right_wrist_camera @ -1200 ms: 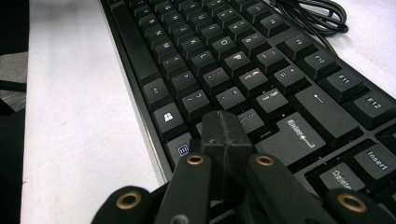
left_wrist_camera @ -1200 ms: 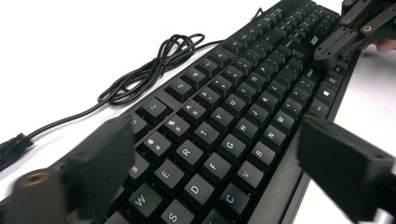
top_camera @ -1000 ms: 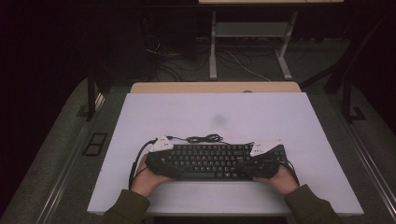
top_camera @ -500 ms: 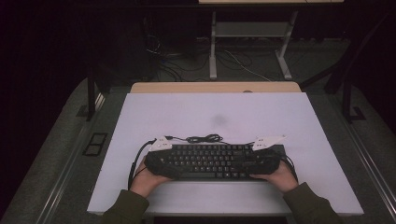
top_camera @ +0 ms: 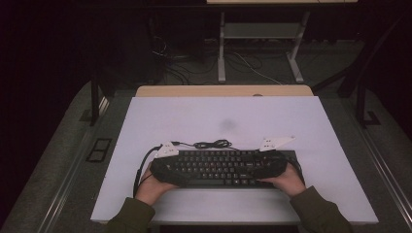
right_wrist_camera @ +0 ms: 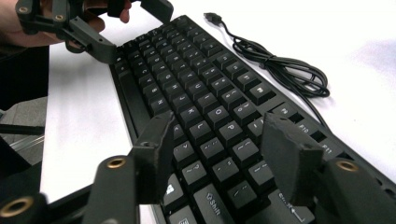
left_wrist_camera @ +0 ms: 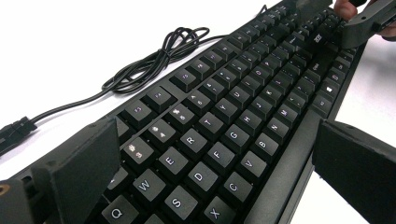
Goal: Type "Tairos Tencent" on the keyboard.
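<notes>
A black keyboard (top_camera: 221, 167) lies flat near the front edge of the white table (top_camera: 218, 116), and its coiled black cable (top_camera: 211, 144) rests just behind it. My left gripper (top_camera: 170, 167) is at the keyboard's left end. Its jaws stand astride the keys (left_wrist_camera: 217, 130), one by the back edge and one off the front edge with a strip of white table showing. My right gripper (top_camera: 272, 165) is at the right end. Its jaws have just been opening and now hover apart over the keys (right_wrist_camera: 219, 121), with nothing pressed between them.
The cable's plug (right_wrist_camera: 212, 16) lies loose on the table behind the keyboard. A wooden tabletop edge (top_camera: 223, 91) adjoins the far side. Beyond it are a metal stand (top_camera: 260, 43) and floor cables. Dark frame posts stand to the left and right of the table.
The grey plate on my right gripper has shifted slightly away from the person. The left hand and the keyboard have stayed put.
</notes>
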